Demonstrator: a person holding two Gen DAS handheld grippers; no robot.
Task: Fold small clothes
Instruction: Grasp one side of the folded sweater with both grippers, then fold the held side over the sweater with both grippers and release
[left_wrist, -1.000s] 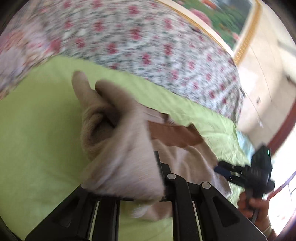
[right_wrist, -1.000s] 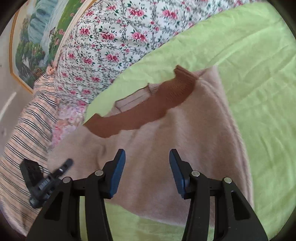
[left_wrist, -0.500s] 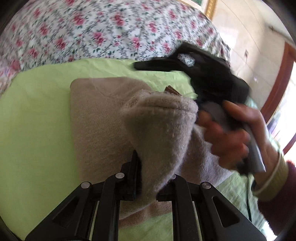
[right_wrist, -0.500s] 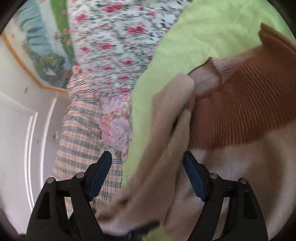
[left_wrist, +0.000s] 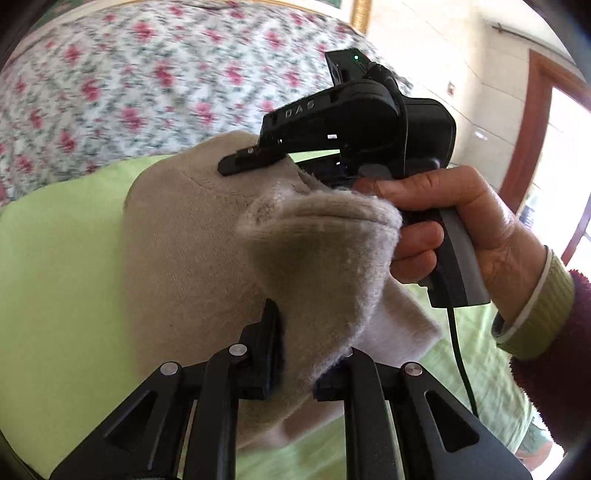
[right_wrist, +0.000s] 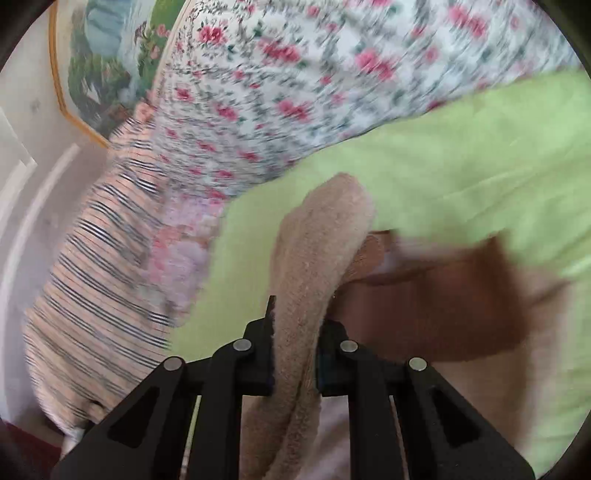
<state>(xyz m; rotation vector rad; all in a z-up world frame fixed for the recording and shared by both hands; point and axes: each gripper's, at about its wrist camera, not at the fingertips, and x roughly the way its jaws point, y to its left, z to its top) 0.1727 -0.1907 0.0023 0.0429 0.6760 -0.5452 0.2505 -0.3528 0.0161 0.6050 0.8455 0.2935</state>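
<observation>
Bed scene: lime-green sheet covers the working surface, with a beige knit sweater spread on it. Nearest in the left wrist view, the left gripper is clamped on a raised fold of the sweater, fabric bunched up between its 2 fingers and draping over the right one. Just beyond, the right gripper reaches in from the right with its tip on the sweater's top edge; a hand with a green cuff and maroon sleeve holds its grey handle, cable hanging down. In the right wrist view, the right gripper has a thick roll of sweater edge between its fingers, jaws closing and already pressing the cloth. Sweater's brown ribbed band lies just right of that roll, blurred. Further back, floral quilt sits along the sheet's far edge, striped fabric beside it at left. Farthest: framed landscape picture on the wall, wooden door frame at right.
</observation>
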